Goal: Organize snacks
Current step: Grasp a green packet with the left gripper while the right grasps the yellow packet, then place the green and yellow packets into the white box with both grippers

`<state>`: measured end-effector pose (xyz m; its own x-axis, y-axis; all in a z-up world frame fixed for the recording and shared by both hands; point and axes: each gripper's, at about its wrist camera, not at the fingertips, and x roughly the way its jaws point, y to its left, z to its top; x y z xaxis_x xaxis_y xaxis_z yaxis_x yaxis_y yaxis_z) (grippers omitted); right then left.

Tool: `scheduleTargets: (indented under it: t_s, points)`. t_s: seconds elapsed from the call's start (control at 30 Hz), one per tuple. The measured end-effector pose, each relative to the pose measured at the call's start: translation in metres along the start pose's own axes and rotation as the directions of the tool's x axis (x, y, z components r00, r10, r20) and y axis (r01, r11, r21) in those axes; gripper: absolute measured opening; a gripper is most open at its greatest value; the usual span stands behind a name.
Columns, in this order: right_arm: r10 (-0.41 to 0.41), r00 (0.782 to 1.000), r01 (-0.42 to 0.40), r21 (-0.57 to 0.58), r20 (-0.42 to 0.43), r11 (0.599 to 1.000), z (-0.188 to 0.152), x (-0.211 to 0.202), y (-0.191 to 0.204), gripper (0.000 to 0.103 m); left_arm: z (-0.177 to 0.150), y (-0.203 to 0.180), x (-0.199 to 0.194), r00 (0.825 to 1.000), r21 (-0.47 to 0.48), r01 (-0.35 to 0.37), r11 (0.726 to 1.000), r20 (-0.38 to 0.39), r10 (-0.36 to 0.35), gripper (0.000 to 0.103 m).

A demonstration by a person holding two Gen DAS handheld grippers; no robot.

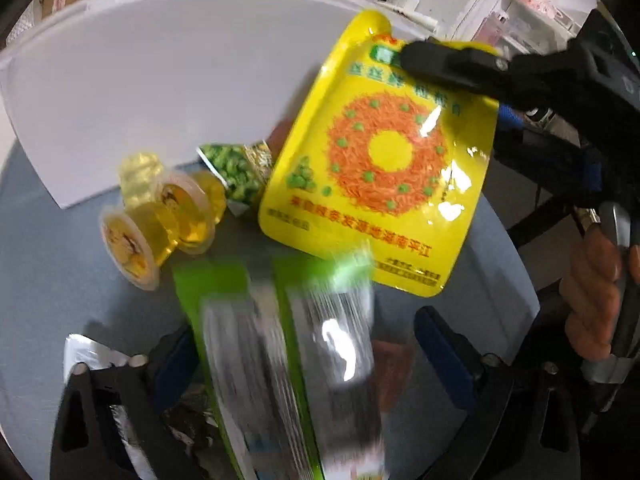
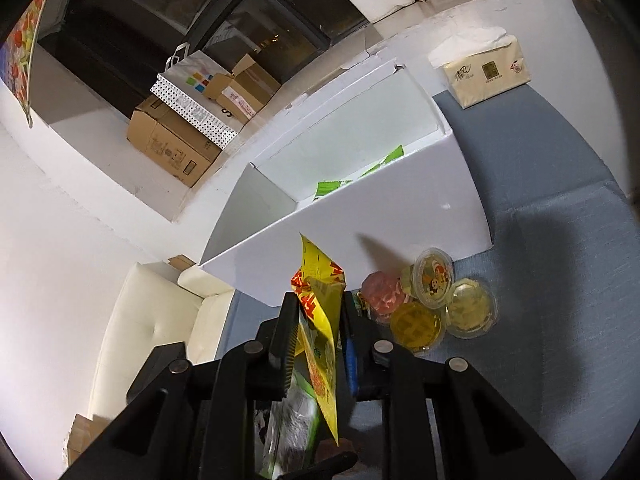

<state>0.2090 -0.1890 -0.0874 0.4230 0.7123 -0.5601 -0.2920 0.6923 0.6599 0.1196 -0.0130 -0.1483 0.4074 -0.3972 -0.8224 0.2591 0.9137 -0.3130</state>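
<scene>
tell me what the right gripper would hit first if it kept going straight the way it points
Most likely the near wall of the white box. The right gripper, shut on the yellow snack bag, points at that wall just beyond the bag's top edge. Depth is unclear, so it might pass over the rim into the box instead.

The setting is a home living room used as a work area. A white cushioned sofa (image 2: 148, 320) stands at 8 o'clock in the right wrist view. Cardboard boxes (image 2: 172, 146) are stacked on the floor at 10 o'clock, beside a dark window (image 2: 240, 12). A pack of tissues (image 2: 486, 72) sits at 1 o'clock on a table with a blue-grey cloth (image 2: 560, 240).
</scene>
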Motion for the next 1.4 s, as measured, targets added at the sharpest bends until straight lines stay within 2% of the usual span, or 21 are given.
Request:
scheduleTargets:
  t_s: [0.03, 0.23, 0.37, 0.47, 0.63, 0.73, 0.9, 1.07, 1.23, 1.3, 1.4]
  points:
    - [-0.001, 1.000, 0.001, -0.004, 0.011, 1.000, -0.001, -0.003, 0.000, 0.021, 0.000, 0.003, -0.002, 1.000, -0.002, -0.030, 1.000, 0.005, 0.030, 0.076]
    - [-0.006, 0.999, 0.007, -0.012, 0.053, 1.000, 0.001, -0.016, 0.003, 0.021, -0.005, 0.012, -0.011, 1.000, -0.015, 0.012, 1.000, 0.011, -0.012, 0.075]
    - [-0.008, 0.997, 0.009, -0.009, 0.076, 1.000, 0.001, -0.026, 0.003, 0.021, 0.003, 0.015, -0.028, 0.998, -0.015, 0.000, 1.000, 0.064, 0.001, 0.075]
    - [-0.007, 0.994, 0.008, -0.013, 0.108, 1.000, 0.003, -0.039, 0.006, 0.021, 0.005, 0.008, -0.056, 0.992, 0.011, -0.011, 1.000, 0.127, 0.009, 0.075]
    - [0.000, 0.983, 0.013, -0.064, 0.184, 0.998, 0.009, -0.068, 0.022, 0.021, 0.023, 0.008, -0.107, 0.963, 0.029, -0.060, 0.998, 0.266, 0.050, 0.075]
    - [-0.004, 0.977, 0.032, -0.126, 0.215, 0.992, 0.022, -0.077, 0.039, 0.021, 0.048, 0.018, -0.127, 0.945, 0.039, -0.098, 0.994, 0.318, 0.080, 0.075]
    - [-0.027, 0.970, 0.078, -0.207, 0.240, 0.975, 0.063, -0.071, 0.062, 0.021, 0.107, 0.033, -0.148, 0.904, 0.014, -0.161, 0.987, 0.404, 0.142, 0.075]
    - [-0.040, 0.969, 0.107, -0.267, 0.246, 0.958, 0.106, -0.050, 0.080, 0.021, 0.173, 0.044, -0.147, 0.865, -0.025, -0.210, 0.977, 0.461, 0.197, 0.075]
    - [-0.061, 0.971, 0.128, -0.287, 0.231, 0.949, 0.145, -0.019, 0.088, 0.021, 0.215, 0.063, -0.140, 0.838, -0.055, -0.251, 0.967, 0.487, 0.245, 0.075]
    - [-0.081, 0.971, 0.149, -0.302, 0.227, 0.942, 0.155, -0.006, 0.090, 0.021, 0.226, 0.069, -0.135, 0.819, -0.062, -0.283, 0.957, 0.504, 0.275, 0.075]
    - [-0.099, 0.974, 0.159, -0.300, 0.206, 0.941, 0.164, 0.013, 0.088, 0.021, 0.239, 0.079, -0.124, 0.814, -0.068, -0.309, 0.949, 0.498, 0.301, 0.077]
